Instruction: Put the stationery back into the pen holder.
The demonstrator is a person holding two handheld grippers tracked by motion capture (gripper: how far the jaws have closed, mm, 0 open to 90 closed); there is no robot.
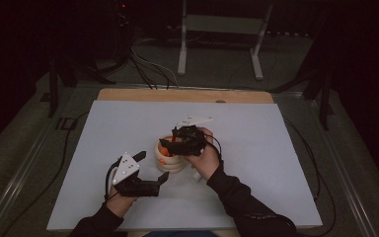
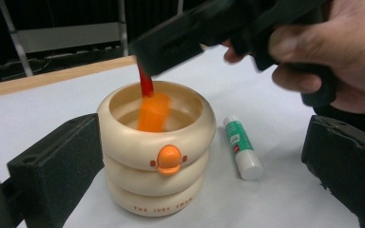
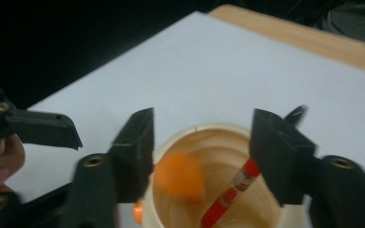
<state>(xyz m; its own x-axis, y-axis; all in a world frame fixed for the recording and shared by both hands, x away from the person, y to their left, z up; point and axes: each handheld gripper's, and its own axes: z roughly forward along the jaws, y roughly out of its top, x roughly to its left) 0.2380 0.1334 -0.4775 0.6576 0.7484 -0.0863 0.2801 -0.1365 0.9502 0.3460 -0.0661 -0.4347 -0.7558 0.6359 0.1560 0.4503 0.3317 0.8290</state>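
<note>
A cream ringed cup (image 2: 157, 156) with an orange duck beak stands on the white board (image 1: 128, 123). A red pen (image 3: 230, 192) leans inside the cup. An orange piece (image 3: 180, 175), blurred, lies in the cup's mouth below my right gripper's jaws. My right gripper (image 3: 202, 142) hovers just above the cup with its jaws open and neither pad on the orange piece. In the high view my left gripper (image 1: 153, 166) is open, close to the cup's (image 1: 170, 157) front left. Its jaws stand to either side of the cup without touching it.
A white glue stick with a green label (image 2: 241, 147) lies on the board just right of the cup. A wooden strip (image 1: 185, 95) borders the board's far edge. Beyond it, cables and a white metal stand (image 1: 222, 29) are on the floor.
</note>
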